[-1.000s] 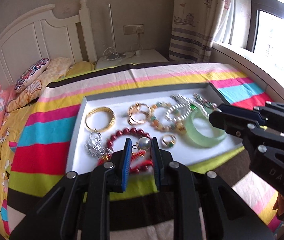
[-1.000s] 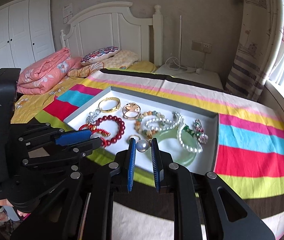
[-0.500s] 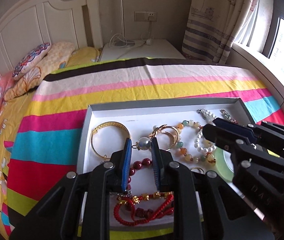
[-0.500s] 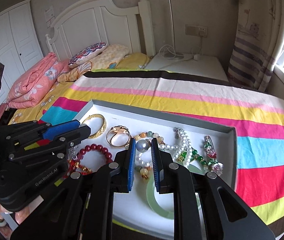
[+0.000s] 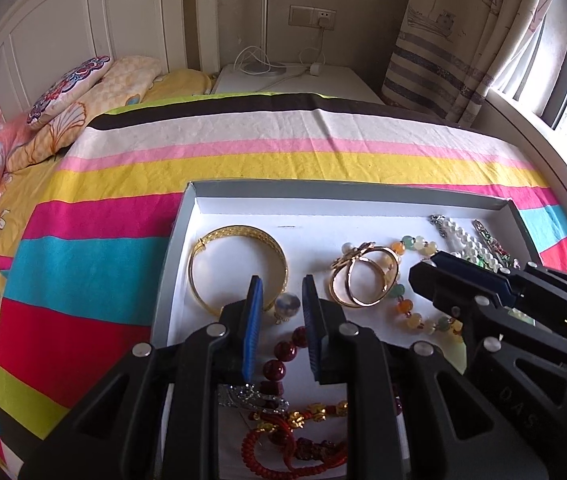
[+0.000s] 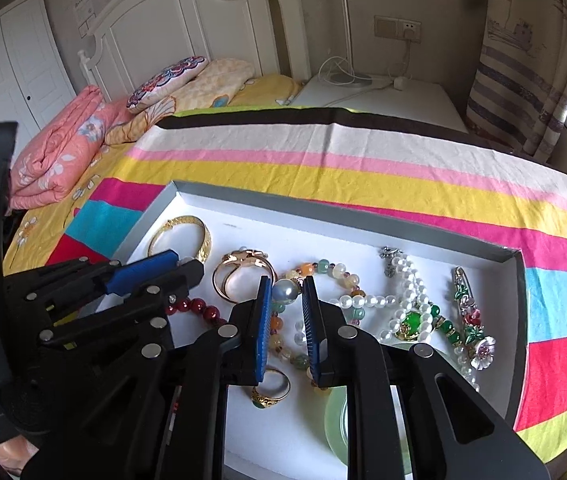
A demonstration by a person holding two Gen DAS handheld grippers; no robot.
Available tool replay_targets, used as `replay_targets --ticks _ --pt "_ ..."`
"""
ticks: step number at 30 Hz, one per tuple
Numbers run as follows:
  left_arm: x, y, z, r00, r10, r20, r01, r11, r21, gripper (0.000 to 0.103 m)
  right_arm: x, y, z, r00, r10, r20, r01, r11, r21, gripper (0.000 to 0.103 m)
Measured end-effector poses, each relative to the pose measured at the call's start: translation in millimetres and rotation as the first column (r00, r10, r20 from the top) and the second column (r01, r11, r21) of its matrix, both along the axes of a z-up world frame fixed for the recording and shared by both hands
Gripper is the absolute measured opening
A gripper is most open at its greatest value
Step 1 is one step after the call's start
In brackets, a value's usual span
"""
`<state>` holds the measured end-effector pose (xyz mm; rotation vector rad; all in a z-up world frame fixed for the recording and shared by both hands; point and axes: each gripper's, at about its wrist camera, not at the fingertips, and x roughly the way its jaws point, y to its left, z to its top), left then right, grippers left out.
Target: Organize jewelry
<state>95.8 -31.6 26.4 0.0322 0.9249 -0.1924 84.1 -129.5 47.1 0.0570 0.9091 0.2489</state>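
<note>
A striped bed cover (image 5: 243, 160) carried one shallow white tray (image 5: 187, 216), and all the jewelry lay in it or hung over it. Two claws hovered above the tray.

The left gripper (image 5: 281, 284) had a pearl (image 5: 287, 304) between its blue pads, above the near rim of the single gold bangle (image 5: 243, 234) by the tray's far left corner. I could not tell whether the pads were pinching that pearl or just flanking it. The right gripper (image 6: 286, 282) was clamped on a second pearl (image 6: 285, 290) over the tray's middle.

One jade bangle (image 6: 335, 416) lay at the near edge, with one green-stoned ring (image 6: 261, 398) just beside it.

That made two pearls, one per claw. Each was probably light, hard, round and slippery, so it would likely squirt out of a glancing pinch. Squeezing across the widest part, or on the small metal fitting, seemed safest. Setting each down gently should stop it from rolling or getting scratched.
</note>
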Motion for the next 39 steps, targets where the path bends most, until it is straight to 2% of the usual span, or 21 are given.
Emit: replay_targets --ticks 6,11,14,16,18,20,23,25,26,27,30,33,37,39 --pt "-3 5 5 1.0 0.003 0.017 -0.002 1.0 -0.03 0.038 3 -10 -6 0.999 -0.023 -0.024 0.024 0.998 0.053 0.017" --pt "-11 8 19 0.998 0.016 0.065 -0.013 0.999 -0.051 0.073 0 -22 -2 0.999 -0.036 -0.024 0.038 0.995 0.092 0.017" --pt "-16 9 35 0.994 0.023 0.105 -0.017 0.998 -0.065 0.082 -3 -27 4 0.999 -0.039 -0.013 0.041 0.992 0.119 0.018" --pt "-22 10 47 0.99 0.028 0.137 -0.018 0.997 -0.073 0.085 -5 -32 11 0.999 -0.04 -0.004 0.04 0.989 0.14 0.021" --pt "-34 12 62 0.98 0.035 0.198 -0.02 0.997 -0.075 0.09 -8 -36 19 0.999 -0.04 0.011 0.038 0.986 0.16 0.035" --pt "-49 13 74 0.962 0.049 0.269 -0.031 0.997 -0.069 0.1 -15 -39 30 0.998 -0.046 0.041 0.038 0.984 0.173 0.038" --pt "-74 18 87 0.931 0.065 0.36 -0.029 0.994 -0.103 0.1 -32 -42 47 0.995 -0.033 0.092 0.014 0.98 0.197 0.041" --pt "-87 22 91 0.919 0.084 0.386 -0.036 0.991 -0.131 0.101 -50 -46 54 0.991 -0.042 0.13 0.015 0.98 0.199 0.058" --pt "-94 24 90 0.913 0.101 0.395 -0.046 0.988 -0.147 0.101 -59 -47 57 0.987 -0.051 0.15 0.02 0.98 0.198 0.076" --pt "-100 25 89 0.91 0.117 0.397 -0.06 0.986 -0.154 0.101 -67 -49 59 0.984 -0.059 0.17 0.025 0.98 0.196 0.082" --pt "-114 24 81 0.912 0.136 0.387 -0.086 0.986 -0.146 0.101 -91 -52 58 0.973 -0.076 0.218 0.045 0.989 0.143 0.084" --pt "-117 15 65 0.939 0.102 0.327 -0.077 0.993 -0.09 0.101 -109 -58 53 0.965 -0.117 0.237 0.094 0.99 0.105 0.087" --pt "-129 -1 45 0.935 0.042 0.353 -0.046 0.999 0.003 0.101 -123 -58 42 0.959 -0.147 0.241 0.132 0.988 0.078 0.087" --pt "-131 -4 36 0.937 0.06 0.345 -0.085 0.995 0.058 0.101 -128 -52 34 0.957 -0.153 0.248 0.145 0.988 0.052 0.087"
